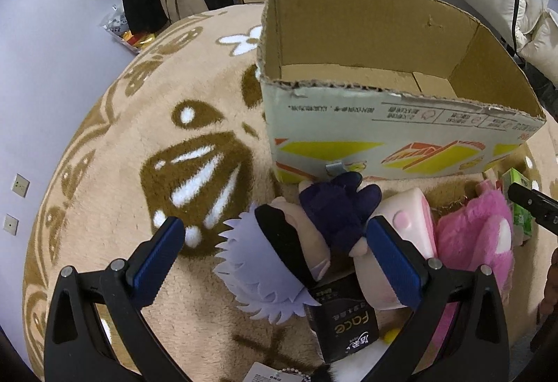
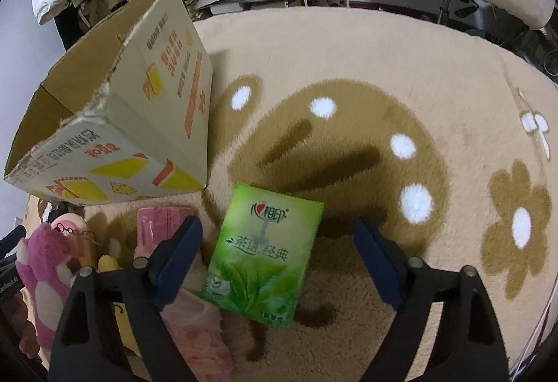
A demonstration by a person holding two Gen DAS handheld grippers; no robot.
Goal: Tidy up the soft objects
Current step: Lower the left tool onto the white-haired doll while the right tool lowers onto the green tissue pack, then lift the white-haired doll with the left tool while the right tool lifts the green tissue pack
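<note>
In the left wrist view a plush doll (image 1: 279, 253) with pale spiky hair, a black band and a navy outfit lies on the rug. My left gripper (image 1: 275, 225) stands open over it, one blue pad on each side, neither pressing. A pink-and-white soft toy (image 1: 415, 218) and a fuzzy pink plush (image 1: 477, 235) lie to its right. In the right wrist view a green tissue pack (image 2: 265, 253) lies between the fingers of my right gripper (image 2: 275, 225). This gripper is open, with a gap on the pack's right side. The pink plush (image 2: 42, 277) lies far left.
An open, empty cardboard box (image 1: 383, 75) (image 2: 115, 124) stands on the beige patterned rug (image 2: 383, 68) just behind the pile. A black pack (image 1: 345, 322) lies under the doll, and pink packs (image 2: 157, 225) sit beside the green one. Shelves and hanging clothes line the back.
</note>
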